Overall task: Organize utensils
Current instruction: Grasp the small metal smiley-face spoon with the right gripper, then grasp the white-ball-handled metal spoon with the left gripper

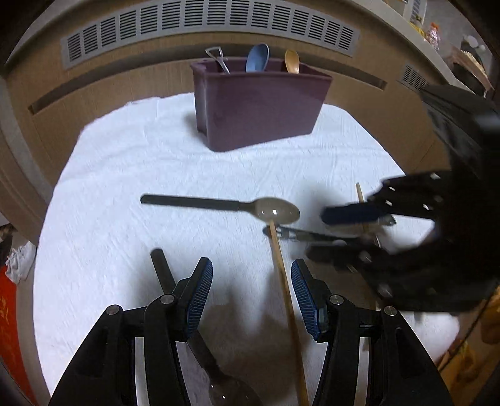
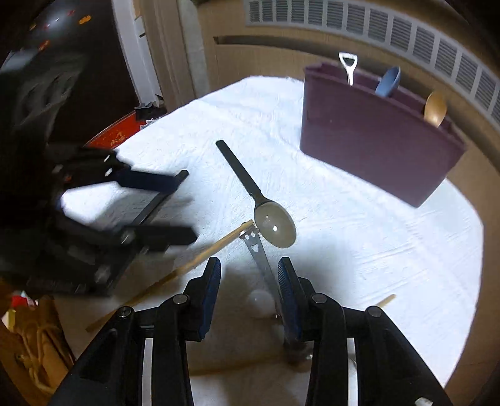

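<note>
A purple utensil holder stands at the back of the white cloth, also in the right wrist view, holding a metal handle, a blue spoon and a wooden spoon. A dark-handled spoon lies mid-cloth. A wooden chopstick and a flat metal utensil lie near its bowl. My left gripper is open over the chopstick and a second dark spoon. My right gripper is open around the metal utensil's handle, and shows blurred in the left wrist view.
A beige cabinet with vent grilles runs behind the cloth. A red object sits off the cloth's left edge. Another chopstick end lies at right. My left gripper appears blurred at the left of the right wrist view.
</note>
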Tool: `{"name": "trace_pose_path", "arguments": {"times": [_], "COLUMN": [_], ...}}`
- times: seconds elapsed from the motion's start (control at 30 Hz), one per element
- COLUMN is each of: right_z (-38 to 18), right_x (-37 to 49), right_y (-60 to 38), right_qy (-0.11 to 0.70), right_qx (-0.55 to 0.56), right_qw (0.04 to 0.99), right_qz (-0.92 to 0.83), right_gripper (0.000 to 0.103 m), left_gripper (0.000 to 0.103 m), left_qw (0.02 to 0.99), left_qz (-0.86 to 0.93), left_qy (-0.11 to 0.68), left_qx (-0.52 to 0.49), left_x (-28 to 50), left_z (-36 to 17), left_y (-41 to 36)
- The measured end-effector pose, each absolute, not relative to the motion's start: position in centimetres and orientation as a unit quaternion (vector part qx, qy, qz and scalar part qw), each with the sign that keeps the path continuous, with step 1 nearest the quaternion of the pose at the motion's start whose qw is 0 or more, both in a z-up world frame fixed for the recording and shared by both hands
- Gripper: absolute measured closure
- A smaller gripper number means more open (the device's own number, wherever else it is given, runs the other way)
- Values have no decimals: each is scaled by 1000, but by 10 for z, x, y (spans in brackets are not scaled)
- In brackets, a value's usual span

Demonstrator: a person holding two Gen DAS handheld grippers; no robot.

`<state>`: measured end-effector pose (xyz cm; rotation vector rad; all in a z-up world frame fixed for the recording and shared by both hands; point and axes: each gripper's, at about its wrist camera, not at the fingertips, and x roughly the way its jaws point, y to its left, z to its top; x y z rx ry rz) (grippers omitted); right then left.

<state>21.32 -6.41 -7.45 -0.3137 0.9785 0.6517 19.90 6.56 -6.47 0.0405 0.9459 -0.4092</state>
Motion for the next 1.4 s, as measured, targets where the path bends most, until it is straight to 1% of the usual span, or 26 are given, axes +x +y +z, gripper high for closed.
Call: {"name": "trace_pose_path", "arguments": {"times": [0.1, 0.17, 0.23, 0.27, 0.3, 0.4, 0.57, 0.73, 0.93, 1.1, 1.2, 1.33, 1.4], "right_z": [-82, -88, -92, -92, -92, -89, -73, -55, -52, -57, -62, -66, -68], "right_x": [226, 231, 233, 232, 232, 235, 230, 236, 240, 236, 236, 236, 236], "right_y": [-62, -61, -59, -57, -57, -62, -93, -146, -189, -212, -214, -222, -222], "right_qy": [472, 479, 479, 478, 478, 487, 478, 468, 469, 473, 476, 480, 481], "right_qx": [-143, -148, -157, -162, -167, -158, -138, -97, -60, -42, -36, -27, -24], "right_qw": [817, 813, 813, 814, 814, 809, 823, 851, 864, 867, 866, 865, 864], "right_qz": [301, 297, 291, 289, 285, 288, 272, 218, 172, 151, 146, 144, 146], "right_gripper": [73, 73, 76, 81, 89, 94, 94, 94, 94, 94, 94, 94, 94], "left_gripper": [49, 49, 49, 49, 48, 48, 48, 48, 49, 49, 47, 47, 48], "left_qw": [868, 867, 866, 865, 865, 862, 857, 844, 822, 818, 827, 855, 859], "left_qz": [-197, -198, -199, -199, -199, -201, -216, -265, -310, -284, -256, -171, -141], "left_qy": [456, 457, 458, 460, 461, 465, 468, 465, 472, 484, 476, 459, 468], "left_qx": [11, 8, 9, 9, 10, 10, 22, 35, 73, 125, 152, 169, 153], "left_x": [197, 198, 198, 200, 200, 201, 198, 195, 199, 207, 210, 226, 232], "left_z": [-68, -66, -67, -67, -68, -71, -69, -65, -71, -84, -85, -81, -79], "left_y": [63, 63, 64, 63, 63, 59, 48, 23, -14, -26, -25, -14, -5]}}
